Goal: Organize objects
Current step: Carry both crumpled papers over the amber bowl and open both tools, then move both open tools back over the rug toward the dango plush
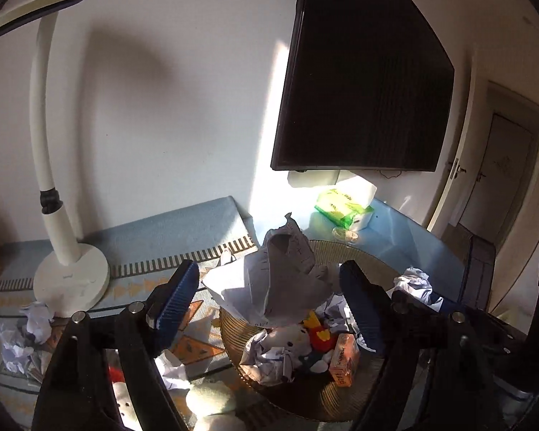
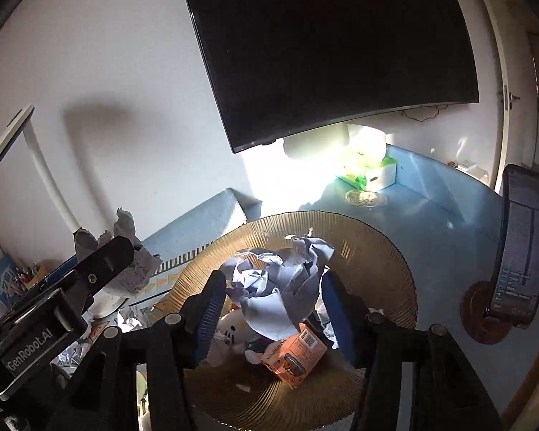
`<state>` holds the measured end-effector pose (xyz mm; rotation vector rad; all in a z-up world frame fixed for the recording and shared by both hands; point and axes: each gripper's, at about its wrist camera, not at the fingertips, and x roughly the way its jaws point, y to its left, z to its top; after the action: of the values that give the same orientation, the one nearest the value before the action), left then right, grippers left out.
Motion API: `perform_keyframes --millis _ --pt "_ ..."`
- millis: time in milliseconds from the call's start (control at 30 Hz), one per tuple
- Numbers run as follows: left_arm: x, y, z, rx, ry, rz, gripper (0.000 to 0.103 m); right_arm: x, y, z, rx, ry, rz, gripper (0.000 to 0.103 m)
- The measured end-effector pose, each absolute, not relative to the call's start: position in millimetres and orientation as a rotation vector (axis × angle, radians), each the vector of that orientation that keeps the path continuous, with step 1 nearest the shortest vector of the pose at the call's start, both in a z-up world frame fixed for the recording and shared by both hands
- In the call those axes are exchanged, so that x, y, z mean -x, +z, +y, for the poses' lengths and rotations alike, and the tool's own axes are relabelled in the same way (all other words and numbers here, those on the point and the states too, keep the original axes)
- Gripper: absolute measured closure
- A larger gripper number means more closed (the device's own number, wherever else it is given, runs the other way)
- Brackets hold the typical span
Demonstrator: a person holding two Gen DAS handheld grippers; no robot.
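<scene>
Blue glass tabletop (image 2: pixel 431 222) stands against a white wall (image 1: pixel 161 107) under a black screen (image 2: pixel 323 43). Near its front edge, a round ribbed amber bowl (image 2: pixel 377 251) holds crumpled white papers (image 2: pixel 280 287), a white plush toy (image 2: pixel 230 330) and a small orange carton (image 2: pixel 294 355). Left gripper (image 1: pixel 269 305) and right gripper (image 2: pixel 269 312) stand wide, pressing nothing. The far right corner is free.

basket (image 2: pixel 377 251) on counter (image 2: pixel 431 222), holding crumpled paper (image 2: pixel 280 287), plush toy (image 2: pixel 230 330), small carton (image 2: pixel 294 359); tissue pack (image 2: pixel 373 172) behind it under wall TV (image 2: pixel 334 43); lamp (image 1: pixel 72 276) left of basket
</scene>
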<state>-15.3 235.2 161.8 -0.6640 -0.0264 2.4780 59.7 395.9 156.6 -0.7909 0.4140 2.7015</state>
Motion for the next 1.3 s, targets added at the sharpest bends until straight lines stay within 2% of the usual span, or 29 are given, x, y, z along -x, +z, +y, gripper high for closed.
perform_keyframes --millis 33,67,200,367,500,667,767,900,1133,1300 --pt "17 160 236 0.667 2.478 -0.025 0.006 -61 156 396 0.783 2.684 0.398 0.028" --pt "18 158 236 0.674 2.474 -0.028 0.002 -63 157 395 0.778 2.695 0.385 0.028" --pt "12 155 218 0.687 2.493 -0.044 0.002 -73 164 371 0.763 2.765 0.333 0.028" --pt "-23 157 158 0.648 2.602 -0.127 0.002 -84 163 306 0.796 2.939 0.245 0.028" --pt "-58 141 95 0.644 2.785 -0.167 0.002 -96 133 241 0.907 3.105 0.225 0.028" --pt "-68 101 30 0.777 2.994 -0.165 0.002 -102 97 181 0.941 3.186 -0.008 0.028" --pt "-65 82 6 0.838 3.013 -0.236 0.002 -101 80 176 0.971 3.172 -0.019 0.028" --pt "-60 60 -2 0.879 2.995 -0.303 0.002 -91 68 186 1.035 3.142 0.049 0.028" --pt "-69 62 13 0.826 2.995 -0.198 0.002 -94 68 172 1.014 3.142 -0.062 0.020" --pt "-70 63 16 0.819 3.003 -0.169 0.002 -93 67 174 1.025 3.145 -0.042 0.018"
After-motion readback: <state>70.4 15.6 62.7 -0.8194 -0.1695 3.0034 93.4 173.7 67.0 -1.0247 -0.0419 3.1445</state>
